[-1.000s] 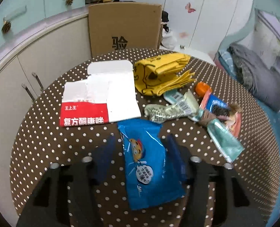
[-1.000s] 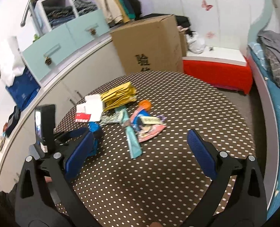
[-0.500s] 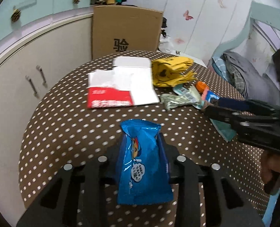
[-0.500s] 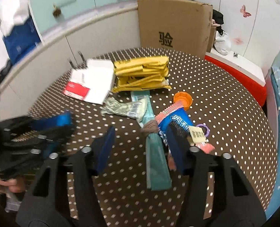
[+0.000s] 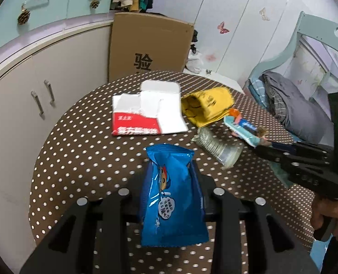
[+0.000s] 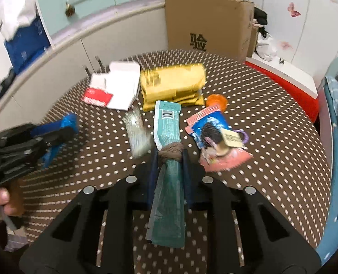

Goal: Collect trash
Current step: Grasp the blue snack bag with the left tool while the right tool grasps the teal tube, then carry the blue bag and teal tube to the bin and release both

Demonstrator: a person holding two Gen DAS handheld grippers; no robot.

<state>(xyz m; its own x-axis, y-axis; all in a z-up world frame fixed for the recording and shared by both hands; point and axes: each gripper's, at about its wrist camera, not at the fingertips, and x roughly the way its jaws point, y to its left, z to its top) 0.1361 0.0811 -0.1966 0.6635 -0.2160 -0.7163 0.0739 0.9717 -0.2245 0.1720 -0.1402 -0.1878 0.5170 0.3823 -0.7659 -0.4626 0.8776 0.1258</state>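
two grippers work over one round dotted worktop (image 5: 82, 150). the left gripper (image 5: 172, 173) has its jaws pressed on one blue packet (image 5: 172, 196), held just above the worktop's near edge, nearer the camera than the carton. the right gripper (image 6: 169, 159) has just been closing its jaws, and they now pinch one teal wrapper (image 6: 167, 123) at the brown band tied round its middle; the wrapper's far end points at the yellow bags.

taking the red-and-white carton (image 5: 143, 116) as landmark: one flattened carton, one stack of yellow bags (image 5: 206, 106) just to its right, one crinkled clear wrapper (image 5: 216, 146) nearer than the bags, and one pink-and-blue pack (image 6: 214, 139) further right with one orange cap (image 6: 216, 101) beyond it. one brown cardboard box (image 5: 149, 48) stands behind the worktop, past the carton.

the left view shows the right gripper from the side, with a hand (image 5: 328, 214) on its handle, and a bed with grey bedding (image 5: 294, 105) at the right. the right view shows the left gripper at the left edge, blurred, the pink-and-blue pack whole, a purple ring (image 6: 243, 135) at its side, and a red ledge (image 6: 289, 86) behind the worktop.
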